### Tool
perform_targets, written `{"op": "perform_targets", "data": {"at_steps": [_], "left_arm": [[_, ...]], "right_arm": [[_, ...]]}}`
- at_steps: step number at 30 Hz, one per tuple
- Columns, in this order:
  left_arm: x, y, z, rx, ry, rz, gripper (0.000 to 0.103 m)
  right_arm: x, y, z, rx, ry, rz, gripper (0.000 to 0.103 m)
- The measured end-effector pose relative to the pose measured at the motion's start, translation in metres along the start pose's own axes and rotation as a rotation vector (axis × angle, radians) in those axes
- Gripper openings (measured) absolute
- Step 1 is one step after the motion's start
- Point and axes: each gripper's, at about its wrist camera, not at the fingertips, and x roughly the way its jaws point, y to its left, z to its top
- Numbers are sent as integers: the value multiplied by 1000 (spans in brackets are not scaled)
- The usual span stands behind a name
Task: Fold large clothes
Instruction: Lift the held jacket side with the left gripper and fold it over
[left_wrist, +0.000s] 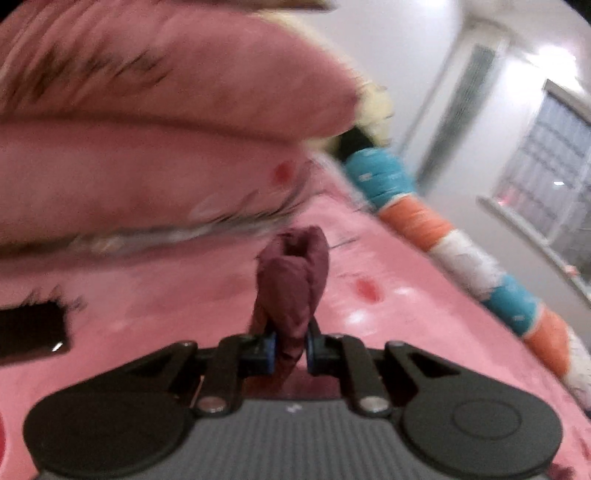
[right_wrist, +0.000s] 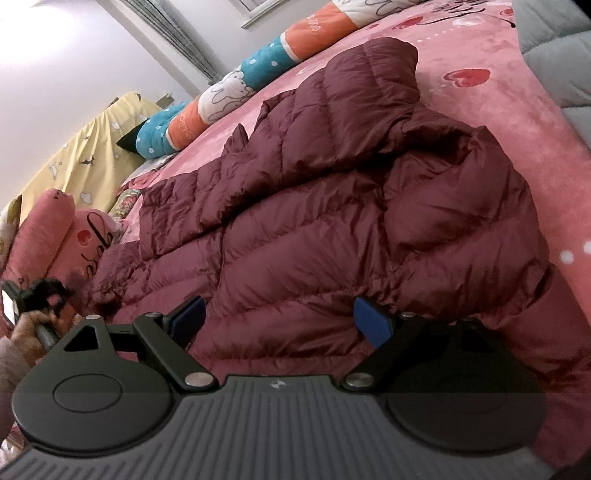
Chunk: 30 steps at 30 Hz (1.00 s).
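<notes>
The maroon puffer jacket (right_wrist: 332, 206) lies spread on the pink bedspread (right_wrist: 498, 122), directly in front of the right gripper (right_wrist: 279, 325). This gripper stands wide, its blue pads (right_wrist: 373, 325) on both sides of the jacket's near edge without pressing it. The left gripper (left_wrist: 290, 350) is closed tightly on a bunched fold of the jacket's fabric (left_wrist: 291, 280), which rises between its pads above the bedspread.

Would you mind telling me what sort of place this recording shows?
Most likely a bedroom: a pink heart-print bedspread under the puffer jacket, a long patchwork bolster along the bed's edge, and a window.
</notes>
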Motion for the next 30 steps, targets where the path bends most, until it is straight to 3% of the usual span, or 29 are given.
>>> {"op": "perform_targets", "data": {"at_steps": [7,11,22,30], "left_arm": [[-50,-99,18,107,-49,-237,12],[-68,-144,6,186,-34,-310,12],[-96,-263,-72,289,107,-560,12],[-101,-322,-134,354,217,-695,12]], "right_arm": [[-2,-5,6,51,-7,32,103],[-6,-6,9,53,-3,46,103],[-23,-18,25,79,-55,53,103],[-39,-33,36,123,-97,77,103]]}}
